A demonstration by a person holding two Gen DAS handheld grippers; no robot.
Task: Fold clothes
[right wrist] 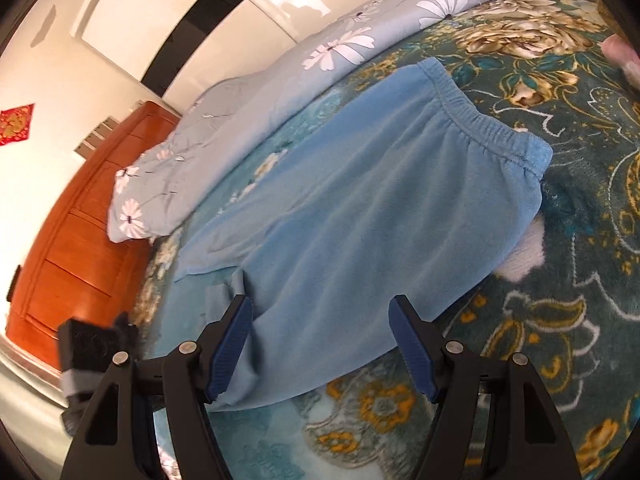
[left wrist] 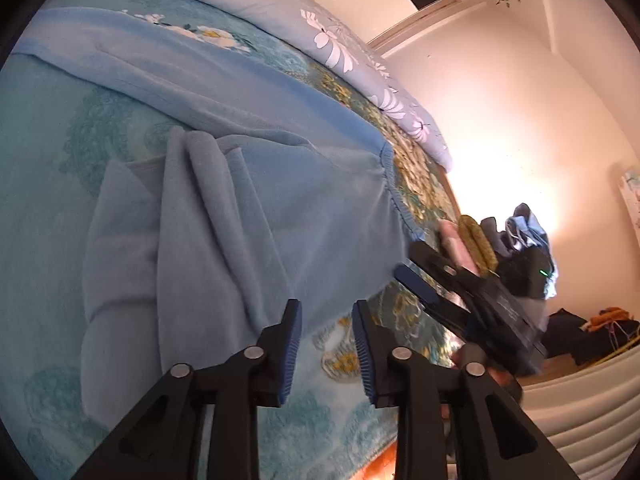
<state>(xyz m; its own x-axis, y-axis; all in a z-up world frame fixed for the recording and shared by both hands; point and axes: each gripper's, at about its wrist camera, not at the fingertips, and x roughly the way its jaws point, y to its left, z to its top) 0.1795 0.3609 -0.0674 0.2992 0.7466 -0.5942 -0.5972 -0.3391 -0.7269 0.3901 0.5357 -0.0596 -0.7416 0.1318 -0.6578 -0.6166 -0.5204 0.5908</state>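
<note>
1. Lying spread on the teal floral blanket (right wrist: 560, 240) covering the bed: a pair of light blue fleece trousers (right wrist: 360, 200), elastic waistband (right wrist: 480, 120) at the far end, legs running toward the wooden headboard (right wrist: 80, 240).
2. Hovering over the near edge of the trousers: the right gripper (right wrist: 320, 344), jaws standing wide apart, blue pads (right wrist: 230, 348) straddling the fabric hem without pressing on it.
3. Standing partly open just beside the rumpled folds of the trousers (left wrist: 240, 200): the left gripper (left wrist: 326, 344), nothing between its pads, only blanket showing in the gap.
4. Showing only in the left wrist view: the right gripper (left wrist: 424, 280) from outside, held by a hand (left wrist: 456, 244) at the waistband end, plus a pile of dark clothes (left wrist: 520, 240) beyond the bed against the pale wall (left wrist: 500, 100).
5. Showing only in the right wrist view: the headboard, a red paper decoration (right wrist: 14, 124) on the wall, and the whole waistband lying flat.
6. Appearing in both views: a grey-blue quilt with white flowers (right wrist: 280, 72) bunched along the far side of the bed, just beside the trousers.
</note>
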